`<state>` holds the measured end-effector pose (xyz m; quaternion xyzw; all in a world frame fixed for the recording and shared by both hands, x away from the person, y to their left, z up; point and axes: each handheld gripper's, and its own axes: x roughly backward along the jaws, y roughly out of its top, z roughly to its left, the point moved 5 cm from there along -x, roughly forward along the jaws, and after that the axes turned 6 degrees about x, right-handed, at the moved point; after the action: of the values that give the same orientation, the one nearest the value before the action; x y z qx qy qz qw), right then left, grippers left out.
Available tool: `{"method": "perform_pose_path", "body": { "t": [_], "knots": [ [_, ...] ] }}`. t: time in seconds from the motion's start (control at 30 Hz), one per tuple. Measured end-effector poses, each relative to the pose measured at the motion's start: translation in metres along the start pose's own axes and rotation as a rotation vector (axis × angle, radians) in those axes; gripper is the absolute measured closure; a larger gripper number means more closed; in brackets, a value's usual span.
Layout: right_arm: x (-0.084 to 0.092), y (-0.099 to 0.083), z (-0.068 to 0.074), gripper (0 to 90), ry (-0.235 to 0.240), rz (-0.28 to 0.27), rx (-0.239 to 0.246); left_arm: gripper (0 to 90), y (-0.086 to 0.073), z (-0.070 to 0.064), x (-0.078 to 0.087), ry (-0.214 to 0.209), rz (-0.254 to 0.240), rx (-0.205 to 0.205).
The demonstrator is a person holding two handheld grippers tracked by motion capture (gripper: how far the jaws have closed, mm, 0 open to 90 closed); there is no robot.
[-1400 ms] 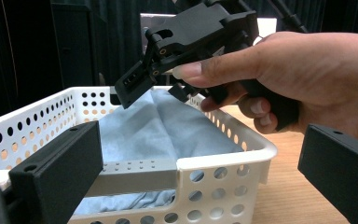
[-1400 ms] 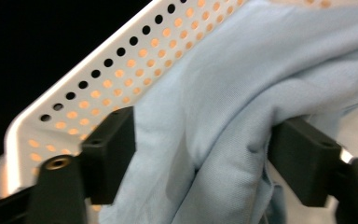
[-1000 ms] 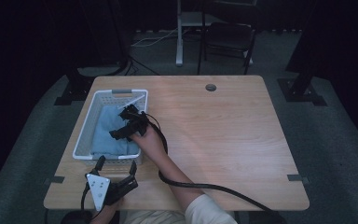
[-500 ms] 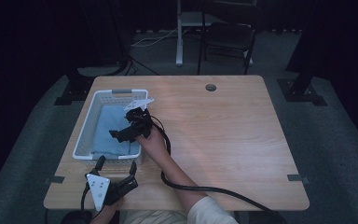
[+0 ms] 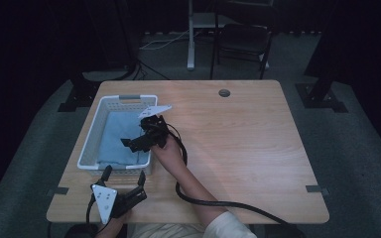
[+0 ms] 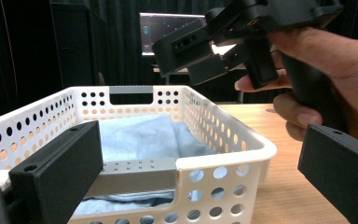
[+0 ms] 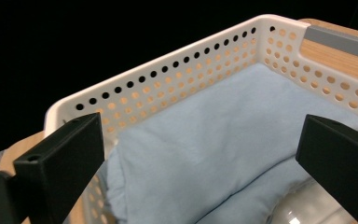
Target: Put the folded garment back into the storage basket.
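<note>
I am looking down on a wooden table (image 5: 238, 148) with a white perforated basket (image 5: 90, 144) toward its left side, and I take the basket as my landmark. Inside it lies a light blue cloth (image 5: 116, 136), folded and covering most of the floor. The cloth's long axis runs with the basket's long sides, from the near end wall to the far wall with the grey handle (image 5: 129, 97). My right gripper (image 5: 138, 144) hangs over the basket's right rim, reaching in from the right; its jaws stand wide apart and hold nothing. In the right gripper view, the cloth (image 7: 223, 140) lies directly ahead of and below the spread jaws, between them, with the basket wall (image 7: 168, 88) beyond. Whether the tips touch the fabric I cannot tell. My left gripper (image 5: 124, 174) sits at the basket's near end wall, just outside it, jaws also open and empty. In the left gripper view it faces that wall, with the cloth (image 6: 140, 135) beyond the rim (image 6: 214, 161) and the right gripper (image 6: 214, 42) above. I judge the right gripper the nearer one, so any pick of the cloth would be a short drop straight down for it.
</note>
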<state>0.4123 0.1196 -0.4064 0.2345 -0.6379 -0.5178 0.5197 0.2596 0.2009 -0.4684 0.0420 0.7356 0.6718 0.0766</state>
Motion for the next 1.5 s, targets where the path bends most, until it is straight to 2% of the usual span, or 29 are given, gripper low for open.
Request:
{"method": "perform_pose_path", "body": {
  "t": [0.17,0.37,0.67,0.87,1.1,1.5],
  "knots": [
    [0.007,-0.002,0.002,0.8,0.018,-0.031,-0.005,1.1,0.0,0.0,0.0,-0.001,-0.001,0.001],
    [0.014,-0.011,-0.002,0.8,-0.02,-0.042,-0.003,1.1,0.0,0.0,0.0,0.0,0.0,0.002],
    [0.027,-0.022,-0.005,0.8,-0.025,-0.051,-0.011,1.1,0.0,0.0,0.0,0.0,0.0,0.001],
    [0.038,-0.026,-0.007,0.8,-0.022,-0.06,-0.039,1.1,0.0,0.0,0.0,-0.002,-0.003,0.003],
    [0.051,-0.029,-0.006,0.8,-0.042,-0.063,-0.016,1.1,0.0,0.0,0.0,-0.004,-0.004,0.003],
    [0.073,-0.039,-0.004,0.8,-0.055,-0.066,-0.014,1.1,0.0,0.0,0.0,-0.002,-0.003,0.001]
  ]
}}
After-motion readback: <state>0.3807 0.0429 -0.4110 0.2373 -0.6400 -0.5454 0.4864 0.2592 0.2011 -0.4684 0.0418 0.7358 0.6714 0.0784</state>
